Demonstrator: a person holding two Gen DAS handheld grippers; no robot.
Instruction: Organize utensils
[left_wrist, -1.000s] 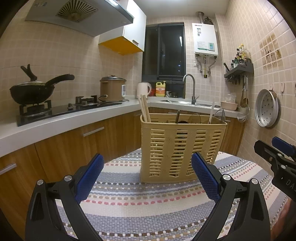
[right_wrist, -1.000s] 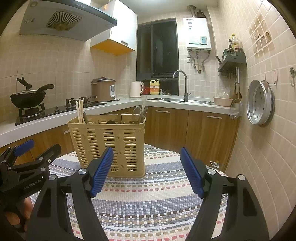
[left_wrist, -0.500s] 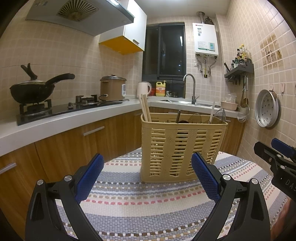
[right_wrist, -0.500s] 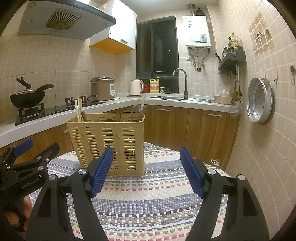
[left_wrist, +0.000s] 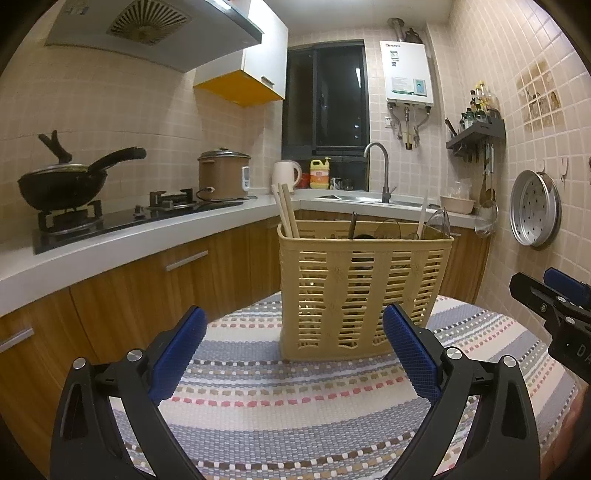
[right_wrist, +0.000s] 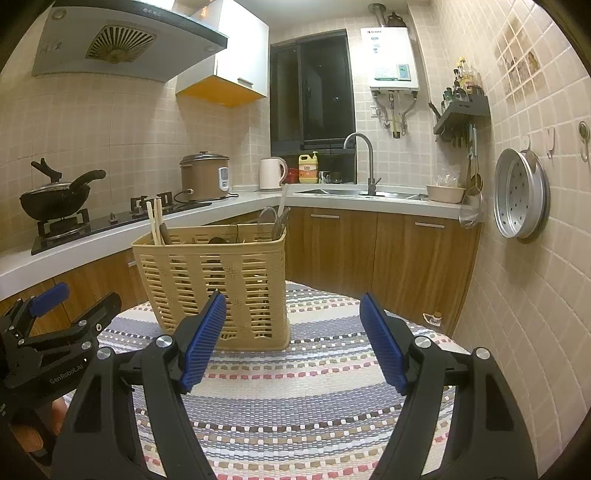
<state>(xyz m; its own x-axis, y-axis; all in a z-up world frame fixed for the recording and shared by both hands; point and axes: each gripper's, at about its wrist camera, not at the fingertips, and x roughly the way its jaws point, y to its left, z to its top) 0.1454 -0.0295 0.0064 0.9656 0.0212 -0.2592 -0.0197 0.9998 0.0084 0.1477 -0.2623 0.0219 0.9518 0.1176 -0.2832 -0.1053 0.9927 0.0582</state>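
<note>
A beige slotted utensil basket (left_wrist: 364, 288) (right_wrist: 218, 280) stands upright on a striped woven cloth (left_wrist: 295, 398) (right_wrist: 295, 398). Wooden chopsticks (left_wrist: 286, 214) (right_wrist: 155, 221) stick up at its left end; dark spoons and ladles (left_wrist: 391, 229) (right_wrist: 273, 221) lean at its right end. My left gripper (left_wrist: 295, 336) is open, empty, just short of the basket's front. My right gripper (right_wrist: 293, 321) is open and empty, with the basket behind its left finger. Each gripper shows at the edge of the other's view: the right gripper (left_wrist: 554, 299) and the left gripper (right_wrist: 48, 317).
A counter (left_wrist: 110, 251) runs along the left with a black wok (left_wrist: 62, 184) on the stove and a brown rice cooker (left_wrist: 223, 173). Sink and faucet (left_wrist: 380, 170) at the back. A metal steamer tray (right_wrist: 521, 195) hangs on the right tiled wall. Part of a hand (right_wrist: 37, 432) shows lower left.
</note>
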